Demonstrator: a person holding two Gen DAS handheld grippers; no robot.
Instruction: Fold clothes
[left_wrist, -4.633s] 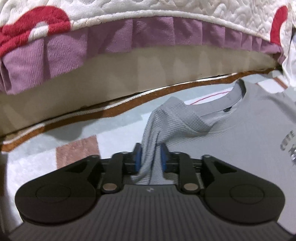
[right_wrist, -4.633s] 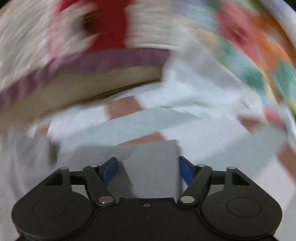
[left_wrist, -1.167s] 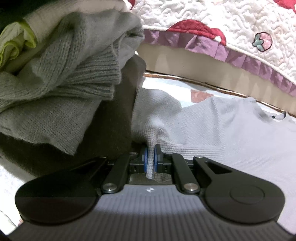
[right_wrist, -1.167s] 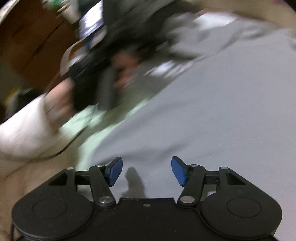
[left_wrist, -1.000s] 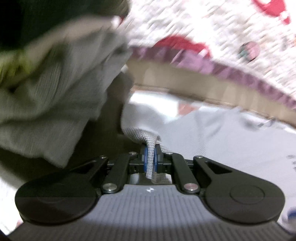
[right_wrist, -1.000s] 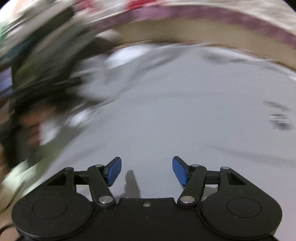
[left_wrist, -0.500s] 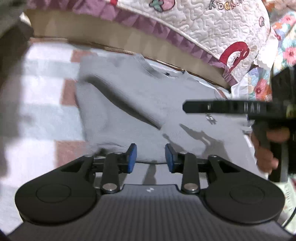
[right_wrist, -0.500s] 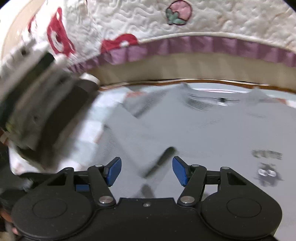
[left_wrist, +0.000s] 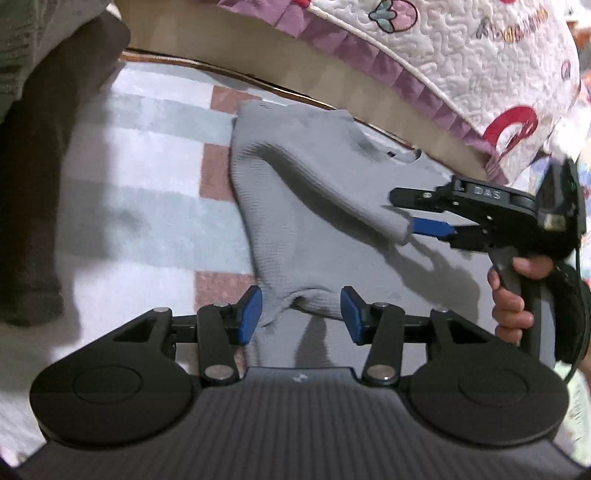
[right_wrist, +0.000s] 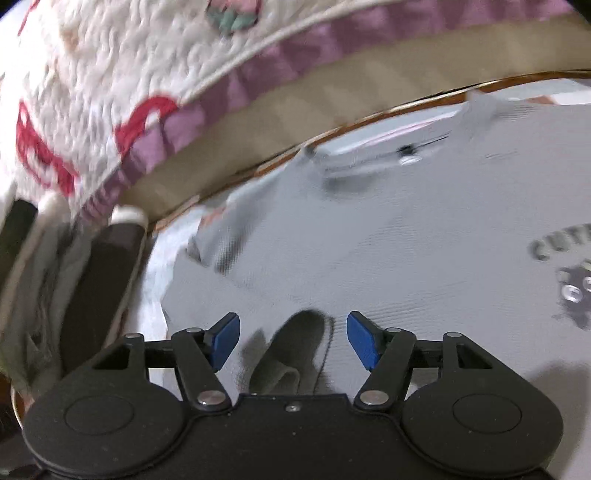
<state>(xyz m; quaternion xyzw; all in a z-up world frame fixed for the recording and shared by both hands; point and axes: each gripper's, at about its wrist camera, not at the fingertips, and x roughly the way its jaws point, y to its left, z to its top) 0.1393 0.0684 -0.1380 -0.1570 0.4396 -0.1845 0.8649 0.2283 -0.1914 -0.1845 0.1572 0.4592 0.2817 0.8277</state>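
Observation:
A grey sweatshirt (left_wrist: 314, 206) lies face up on a pale checked blanket (left_wrist: 147, 166), its left sleeve folded across the chest. My left gripper (left_wrist: 301, 310) hangs over the shirt's near left edge. Its jaws are opening, and a low ridge of grey cloth rises between the blue pads without touching them. In the left wrist view my right gripper (left_wrist: 410, 212) reaches in from the right to the sleeve cuff (left_wrist: 397, 229). In the right wrist view that cuff (right_wrist: 291, 354) lies between the closing jaws of the right gripper (right_wrist: 293, 332), and the pads stand apart from it.
A white quilted bedspread with a purple ruffle (left_wrist: 443, 55) hangs along the far side. A pile of dark and grey knitted clothes (left_wrist: 37, 147) fills the left edge. A person's hand (left_wrist: 513, 295) holds the right gripper's handle at the right.
My left gripper, shut on the sleeve a second ago, has let it go across the chest and stands open. My right gripper has swung over to the sleeve cuff and its jaws have narrowed.

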